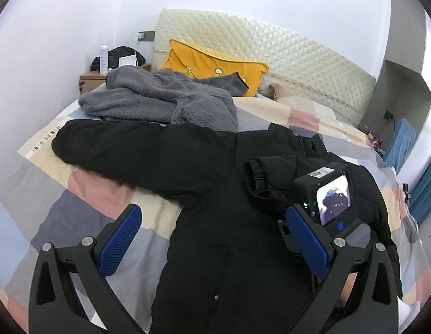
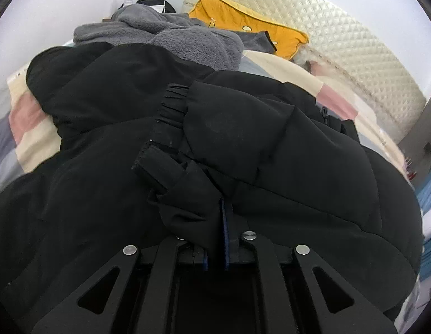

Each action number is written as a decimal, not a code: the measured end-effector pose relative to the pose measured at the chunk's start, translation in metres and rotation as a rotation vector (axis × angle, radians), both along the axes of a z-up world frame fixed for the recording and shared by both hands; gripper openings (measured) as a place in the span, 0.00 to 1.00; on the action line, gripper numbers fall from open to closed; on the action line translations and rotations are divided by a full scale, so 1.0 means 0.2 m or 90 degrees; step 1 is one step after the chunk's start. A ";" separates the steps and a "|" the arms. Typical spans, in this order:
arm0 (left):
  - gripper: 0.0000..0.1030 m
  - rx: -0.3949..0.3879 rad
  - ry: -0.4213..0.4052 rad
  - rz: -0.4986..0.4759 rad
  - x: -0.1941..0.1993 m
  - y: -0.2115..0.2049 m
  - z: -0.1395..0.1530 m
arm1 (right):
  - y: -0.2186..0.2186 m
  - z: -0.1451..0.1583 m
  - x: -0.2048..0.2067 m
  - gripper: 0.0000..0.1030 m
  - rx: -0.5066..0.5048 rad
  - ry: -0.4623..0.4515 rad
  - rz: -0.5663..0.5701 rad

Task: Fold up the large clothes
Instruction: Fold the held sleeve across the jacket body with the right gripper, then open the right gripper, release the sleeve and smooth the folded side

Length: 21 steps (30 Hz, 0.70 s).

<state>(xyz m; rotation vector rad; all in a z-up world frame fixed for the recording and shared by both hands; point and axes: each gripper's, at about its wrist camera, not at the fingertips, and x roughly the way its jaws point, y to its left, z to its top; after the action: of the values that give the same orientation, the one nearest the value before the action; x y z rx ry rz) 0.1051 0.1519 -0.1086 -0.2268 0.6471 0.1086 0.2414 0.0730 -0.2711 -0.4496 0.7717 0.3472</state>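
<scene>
A large black jacket (image 1: 209, 172) lies spread on the bed, one sleeve (image 1: 90, 142) stretched out to the left. Its other sleeve is folded in over the body, with the ribbed cuff (image 1: 260, 178) on top. My left gripper (image 1: 212, 211) hovers open over the jacket's middle, nothing between its blue pads (image 1: 117, 242). In the right wrist view my right gripper (image 2: 219, 203) is shut on a fold of the sleeve just below the cuff (image 2: 168, 117), black cloth pinched between the pads. The right gripper's camera body (image 1: 324, 192) shows beside my left gripper's right finger.
A grey fleece garment (image 1: 159, 97) lies heaped behind the jacket, in front of a yellow pillow (image 1: 212, 64) and the quilted headboard (image 1: 299, 55). The patchwork bedcover (image 1: 76, 194) shows to the left. A nightstand (image 1: 90, 82) with a bottle (image 1: 104, 58) stands at the far left corner.
</scene>
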 end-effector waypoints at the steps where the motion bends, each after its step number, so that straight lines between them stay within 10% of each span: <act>1: 1.00 0.006 0.001 -0.002 0.00 -0.01 0.00 | -0.02 0.01 0.00 0.09 0.007 0.006 0.002; 9: 1.00 -0.003 -0.006 -0.024 0.00 -0.02 -0.01 | -0.12 0.16 -0.15 0.66 0.069 0.028 0.055; 21: 1.00 -0.016 0.000 -0.058 -0.03 -0.11 -0.02 | -0.75 0.38 -0.30 0.69 0.137 -0.024 0.004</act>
<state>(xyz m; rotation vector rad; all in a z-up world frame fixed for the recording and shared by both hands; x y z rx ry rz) 0.0989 0.1299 -0.1119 -0.2210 0.6587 0.0131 0.1808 -0.0778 -0.1948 -0.2559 0.6889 0.4211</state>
